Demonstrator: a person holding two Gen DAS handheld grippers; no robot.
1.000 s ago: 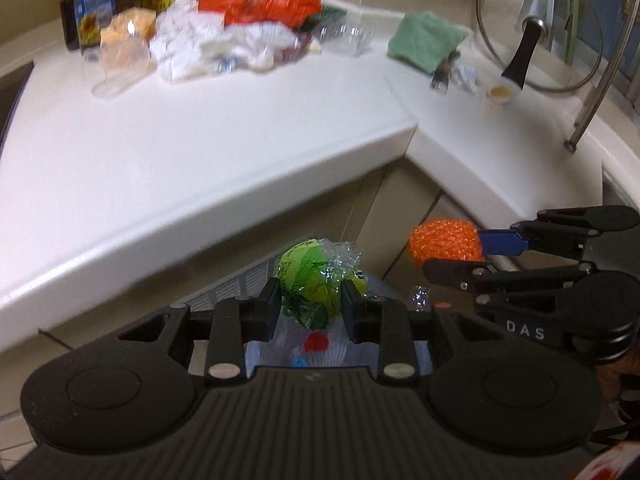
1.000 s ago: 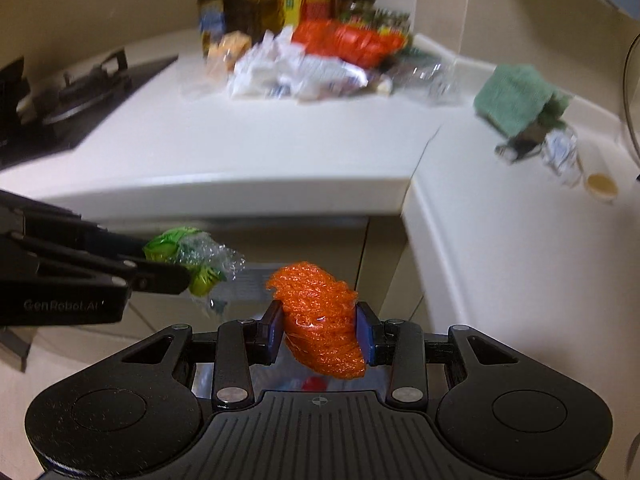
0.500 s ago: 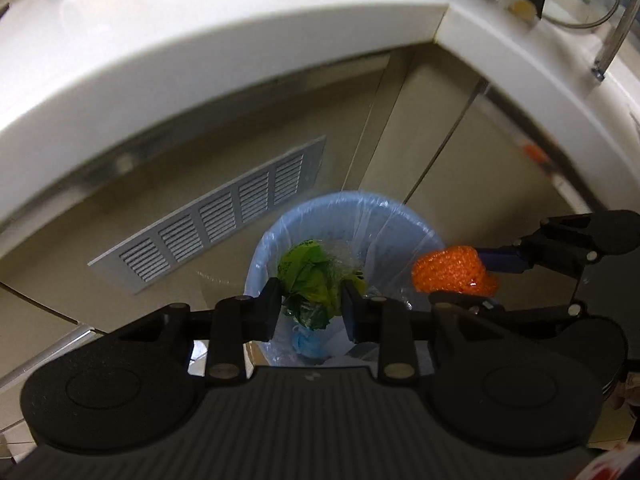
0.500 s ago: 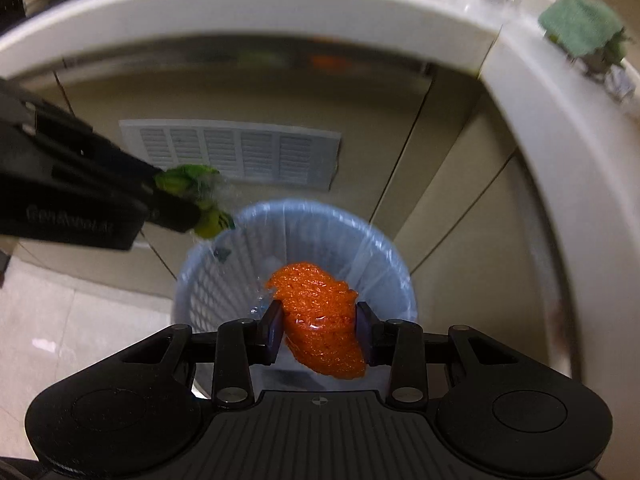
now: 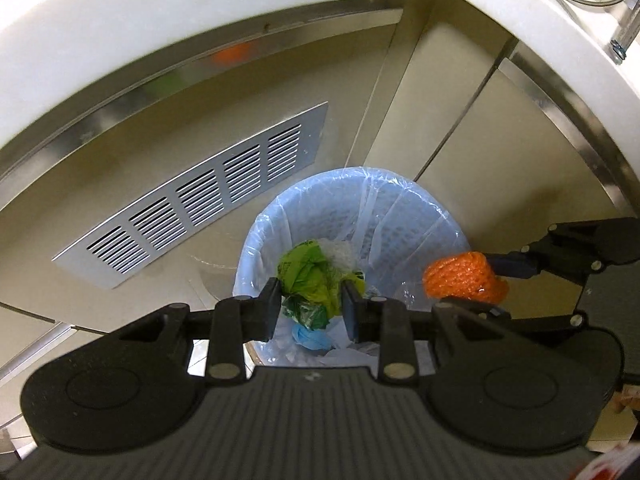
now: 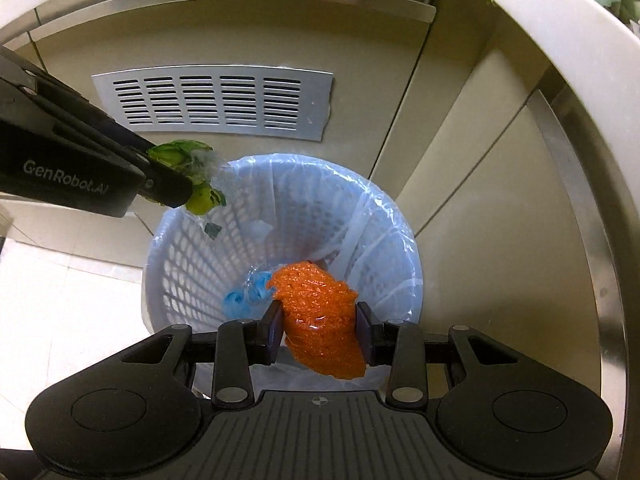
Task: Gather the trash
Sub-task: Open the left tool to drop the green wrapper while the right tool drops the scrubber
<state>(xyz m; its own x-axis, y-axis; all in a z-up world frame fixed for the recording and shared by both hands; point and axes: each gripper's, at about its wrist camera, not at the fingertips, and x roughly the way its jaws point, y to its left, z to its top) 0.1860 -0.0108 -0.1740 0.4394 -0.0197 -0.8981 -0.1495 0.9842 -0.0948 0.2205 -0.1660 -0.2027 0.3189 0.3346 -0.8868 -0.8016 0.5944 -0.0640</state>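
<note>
Above the lined bin (image 6: 400,216), the left gripper (image 5: 311,304) holds a crumpled green wrapper (image 5: 312,276) between its fingers; the right gripper (image 6: 318,330) clamps an orange net wad (image 6: 320,312).

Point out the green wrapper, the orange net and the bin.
green wrapper (image 5: 310,276): left wrist view, crumpled middle between the tongs.
orange net (image 6: 320,312): right wrist view, middle of the wad.
bin (image 6: 188,264): right wrist view, left lattice wall.
</note>
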